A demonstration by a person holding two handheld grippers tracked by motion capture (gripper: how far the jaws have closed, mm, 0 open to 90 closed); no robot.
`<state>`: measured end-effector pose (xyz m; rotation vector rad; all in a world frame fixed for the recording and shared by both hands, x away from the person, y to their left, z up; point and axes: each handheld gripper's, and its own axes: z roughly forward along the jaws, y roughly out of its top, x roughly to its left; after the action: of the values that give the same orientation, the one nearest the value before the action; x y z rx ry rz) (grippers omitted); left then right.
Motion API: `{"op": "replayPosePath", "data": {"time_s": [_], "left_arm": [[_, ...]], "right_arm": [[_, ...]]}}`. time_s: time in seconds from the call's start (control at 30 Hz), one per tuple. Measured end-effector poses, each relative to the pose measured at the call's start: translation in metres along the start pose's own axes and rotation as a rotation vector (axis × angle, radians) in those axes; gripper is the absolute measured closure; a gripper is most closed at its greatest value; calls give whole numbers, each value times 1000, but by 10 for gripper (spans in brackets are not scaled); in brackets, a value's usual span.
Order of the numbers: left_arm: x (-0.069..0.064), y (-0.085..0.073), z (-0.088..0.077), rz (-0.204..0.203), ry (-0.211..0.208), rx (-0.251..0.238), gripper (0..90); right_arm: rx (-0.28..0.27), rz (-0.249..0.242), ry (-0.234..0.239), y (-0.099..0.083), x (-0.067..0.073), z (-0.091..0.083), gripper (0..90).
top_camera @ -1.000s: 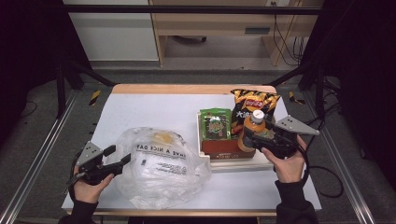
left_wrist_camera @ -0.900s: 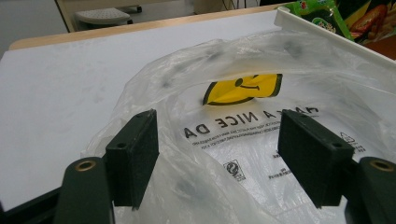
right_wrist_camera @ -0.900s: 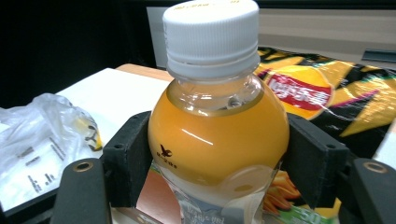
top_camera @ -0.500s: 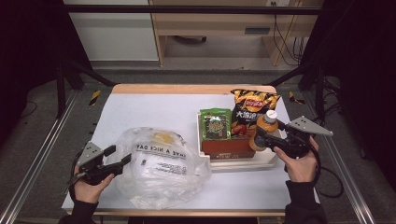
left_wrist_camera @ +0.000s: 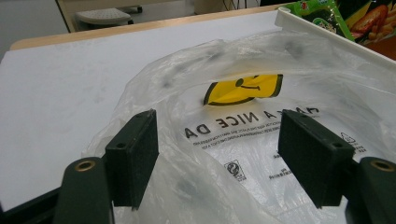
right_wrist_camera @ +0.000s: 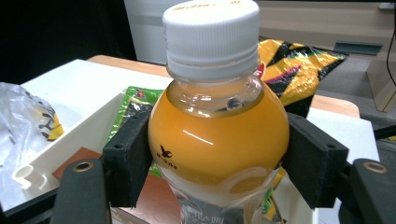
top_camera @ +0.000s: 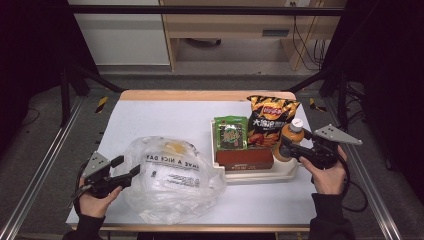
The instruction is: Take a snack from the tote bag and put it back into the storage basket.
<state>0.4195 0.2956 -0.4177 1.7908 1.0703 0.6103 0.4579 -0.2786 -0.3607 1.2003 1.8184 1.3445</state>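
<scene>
An orange juice bottle [top_camera: 288,141] with a white cap stands upright at the right edge of the white tray [top_camera: 260,176]. My right gripper [top_camera: 291,149] is shut on it; in the right gripper view both pads press the bottle [right_wrist_camera: 217,126] at its orange belly. On the table's front left lies a clear plastic bag [top_camera: 170,175] printed with a yellow smiley. My left gripper [top_camera: 128,168] is open at the bag's left edge. In the left gripper view the bag [left_wrist_camera: 243,121] bulges between the wide jaws, and the pads [left_wrist_camera: 135,156] do not press it.
The tray holds a green snack packet [top_camera: 231,132], a brown box [top_camera: 245,157] and a yellow-black chip bag [top_camera: 270,120] leaning at its back. The white table [top_camera: 165,117] has a wooden far edge. Metal frame rails run along both sides.
My right gripper has carried the bottle to the right, from over the tray's middle to its right edge. The left gripper and the bag have not moved.
</scene>
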Motion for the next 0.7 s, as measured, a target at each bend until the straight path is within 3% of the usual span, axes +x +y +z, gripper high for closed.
{"op": "replayPosePath", "data": {"time_s": [0.7], "left_arm": [[0,0,0,1,0,1,283]], "right_arm": [[69,27,-20,-34,-18,13,304]]}}
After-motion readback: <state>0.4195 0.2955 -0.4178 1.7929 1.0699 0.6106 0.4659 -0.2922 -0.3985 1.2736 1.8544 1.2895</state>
